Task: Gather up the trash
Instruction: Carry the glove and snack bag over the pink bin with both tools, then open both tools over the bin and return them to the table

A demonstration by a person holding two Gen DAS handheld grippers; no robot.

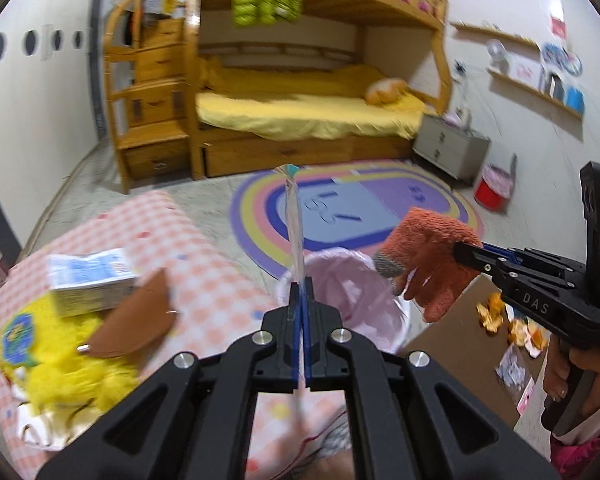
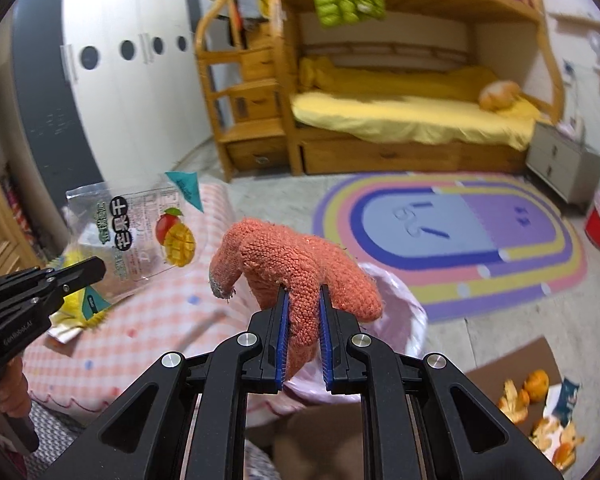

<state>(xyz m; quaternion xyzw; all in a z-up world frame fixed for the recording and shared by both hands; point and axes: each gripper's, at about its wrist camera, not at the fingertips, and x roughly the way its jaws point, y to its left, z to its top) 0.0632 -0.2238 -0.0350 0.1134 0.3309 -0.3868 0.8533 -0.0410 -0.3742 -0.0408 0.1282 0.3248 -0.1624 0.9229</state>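
Observation:
My left gripper (image 1: 301, 280) is shut on a clear dried-mango snack wrapper (image 1: 294, 216), seen edge-on in the left wrist view and flat in the right wrist view (image 2: 140, 232). My right gripper (image 2: 303, 292) is shut on an orange knitted glove (image 2: 292, 268), which also shows in the left wrist view (image 1: 428, 256). Both hang over a bin lined with a pink bag (image 1: 352, 292), which shows below the glove in the right wrist view (image 2: 400, 320).
A pink checked table (image 1: 204, 264) holds a small carton (image 1: 88, 280), a brown curved piece (image 1: 136, 320) and yellow fluffy stuff (image 1: 64, 360). Orange peels (image 2: 540, 408) lie on cardboard at the right. A bunk bed (image 1: 300, 112), a rug (image 1: 352, 212) and a red bin (image 1: 492, 188) stand beyond.

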